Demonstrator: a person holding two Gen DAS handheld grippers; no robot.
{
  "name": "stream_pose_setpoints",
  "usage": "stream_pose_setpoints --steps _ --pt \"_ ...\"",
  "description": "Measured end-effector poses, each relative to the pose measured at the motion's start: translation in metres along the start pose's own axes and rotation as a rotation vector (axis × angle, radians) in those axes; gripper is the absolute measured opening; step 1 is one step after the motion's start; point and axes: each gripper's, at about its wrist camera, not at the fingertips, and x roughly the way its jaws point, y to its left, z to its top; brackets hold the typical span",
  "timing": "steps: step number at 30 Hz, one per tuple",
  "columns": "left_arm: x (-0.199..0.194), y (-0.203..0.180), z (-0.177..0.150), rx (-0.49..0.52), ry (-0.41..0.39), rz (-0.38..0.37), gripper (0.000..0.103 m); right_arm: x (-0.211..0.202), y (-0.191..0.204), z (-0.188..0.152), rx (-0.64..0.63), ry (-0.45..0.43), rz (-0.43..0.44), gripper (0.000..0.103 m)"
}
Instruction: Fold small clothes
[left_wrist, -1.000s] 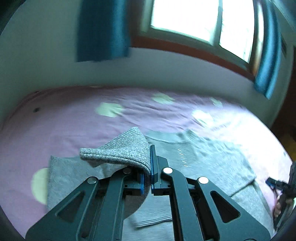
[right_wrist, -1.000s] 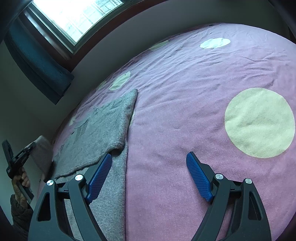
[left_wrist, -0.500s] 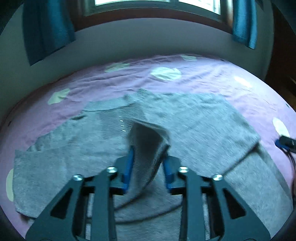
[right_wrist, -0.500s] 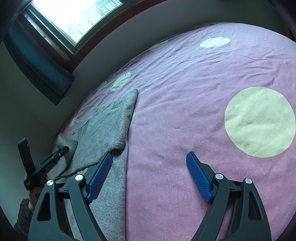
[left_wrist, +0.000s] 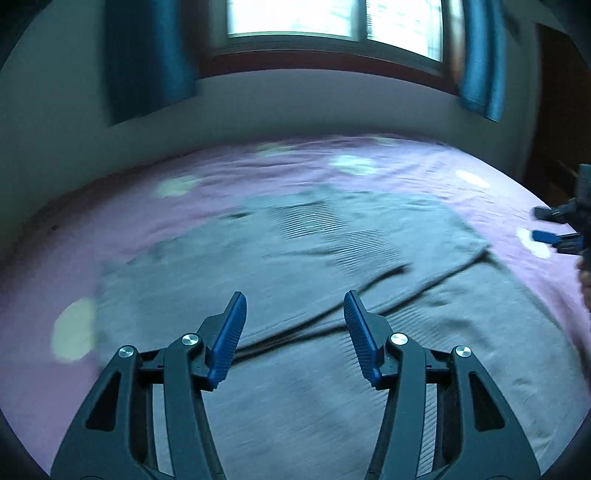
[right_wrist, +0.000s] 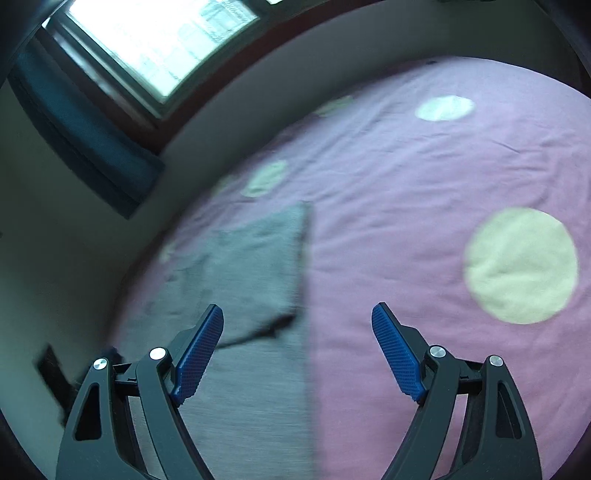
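Grey knitted sweater (left_wrist: 332, 295), one garment, lies flat on the pink bedsheet with pale round dots (left_wrist: 184, 206). The left wrist view takes in its whole width, with a ribbed panel near the top and a folded-over layer whose dark edge crosses the middle. The right wrist view shows only the sweater's (right_wrist: 258, 295) right side and a wide stretch of bare sheet (right_wrist: 424, 221).

The left gripper (left_wrist: 293, 325) hangs over the sweater, its blue pads spread apart and holding nothing. The right gripper (right_wrist: 297, 343) is likewise spread wide, straddling the sweater's edge.

Behind the bed stand a pale wall, one bright window (left_wrist: 332, 18) and two blue curtains (left_wrist: 147, 55), both views motion-blurred.
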Motion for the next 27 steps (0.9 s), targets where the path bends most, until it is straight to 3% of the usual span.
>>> stream_pose_setpoints --steps 3,6,8,15,18,20,27 --pt "-0.003 0.044 -0.014 -0.085 0.022 0.059 0.054 0.031 0.037 0.003 -0.021 0.091 0.104 0.081" --pt "-0.003 0.081 -0.027 -0.184 0.037 0.105 0.054 0.078 0.072 0.002 -0.047 0.195 0.152 0.068" --pt "0.0 0.101 -0.036 -0.242 0.047 0.123 0.054 0.115 0.091 0.0 -0.063 0.265 0.134 0.055" --pt "0.008 0.134 -0.053 -0.368 0.098 0.143 0.054 0.198 0.116 -0.013 -0.043 0.379 0.026 0.05" --pt "0.009 0.141 -0.057 -0.387 0.111 0.153 0.054 0.205 0.124 -0.02 -0.063 0.373 0.0 0.037" --pt "0.012 0.144 -0.059 -0.402 0.128 0.149 0.054 0.205 0.13 -0.022 -0.081 0.381 0.022 0.008" --pt "0.018 0.145 -0.06 -0.404 0.155 0.159 0.054 0.161 0.132 -0.002 -0.116 0.237 0.027 0.007"
